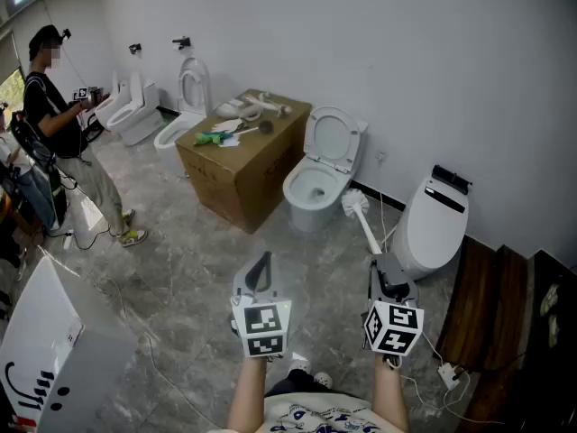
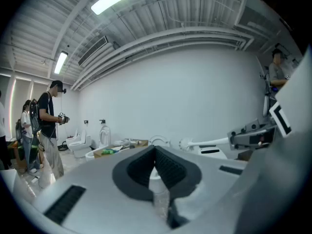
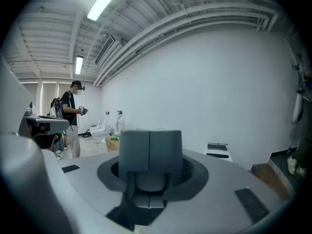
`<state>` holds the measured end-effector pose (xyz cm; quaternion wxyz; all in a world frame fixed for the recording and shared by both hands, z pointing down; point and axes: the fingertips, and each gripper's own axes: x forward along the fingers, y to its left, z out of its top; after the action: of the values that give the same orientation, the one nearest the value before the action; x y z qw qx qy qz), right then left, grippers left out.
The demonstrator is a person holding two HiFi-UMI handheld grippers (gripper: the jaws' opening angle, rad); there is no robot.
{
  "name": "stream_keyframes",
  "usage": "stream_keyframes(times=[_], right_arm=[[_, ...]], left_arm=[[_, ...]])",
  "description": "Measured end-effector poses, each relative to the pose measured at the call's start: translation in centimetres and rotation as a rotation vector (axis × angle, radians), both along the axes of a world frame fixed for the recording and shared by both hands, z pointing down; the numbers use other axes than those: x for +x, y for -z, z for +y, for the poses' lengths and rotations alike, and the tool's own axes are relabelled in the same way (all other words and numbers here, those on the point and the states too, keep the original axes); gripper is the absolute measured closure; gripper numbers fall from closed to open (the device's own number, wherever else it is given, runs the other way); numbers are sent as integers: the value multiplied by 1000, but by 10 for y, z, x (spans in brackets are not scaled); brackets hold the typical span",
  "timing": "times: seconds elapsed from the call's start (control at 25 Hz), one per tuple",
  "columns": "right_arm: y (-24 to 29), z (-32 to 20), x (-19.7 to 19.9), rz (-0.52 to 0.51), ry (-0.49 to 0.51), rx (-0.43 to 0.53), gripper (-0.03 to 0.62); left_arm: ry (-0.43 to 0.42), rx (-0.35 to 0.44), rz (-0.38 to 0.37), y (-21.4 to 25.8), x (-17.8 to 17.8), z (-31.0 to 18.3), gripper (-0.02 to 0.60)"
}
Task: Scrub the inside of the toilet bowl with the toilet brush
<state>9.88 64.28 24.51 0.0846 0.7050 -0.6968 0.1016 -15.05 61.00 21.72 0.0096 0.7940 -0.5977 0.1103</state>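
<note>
A white toilet (image 1: 316,184) with its lid and seat raised stands against the far wall, bowl open. The white toilet brush (image 1: 355,205) hangs in the air just right of the bowl, bristle head up and away from me. Its handle slants down into my right gripper (image 1: 387,274), which is shut on it. In the right gripper view the pale handle (image 3: 151,181) shows under the closed jaws of the right gripper (image 3: 149,145). My left gripper (image 1: 260,270) is shut and holds nothing, about level with the right one. The left gripper view shows the left gripper (image 2: 155,152) and the brush (image 2: 185,144).
A cardboard box (image 1: 243,159) with loose items on top stands left of the toilet. A closed white toilet (image 1: 435,225) is right of it, beside wooden boards (image 1: 487,303). More toilets (image 1: 132,111) line the wall at left, near a person (image 1: 63,133). Cables (image 1: 433,357) cross the floor.
</note>
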Motion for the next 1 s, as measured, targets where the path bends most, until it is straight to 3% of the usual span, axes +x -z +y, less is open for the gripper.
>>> stream_keyframes(times=[1.0], right_arm=[[-13, -29, -5, -24, -19, -34, 427]], left_arm=[[0, 1, 4, -2, -11, -31, 580]])
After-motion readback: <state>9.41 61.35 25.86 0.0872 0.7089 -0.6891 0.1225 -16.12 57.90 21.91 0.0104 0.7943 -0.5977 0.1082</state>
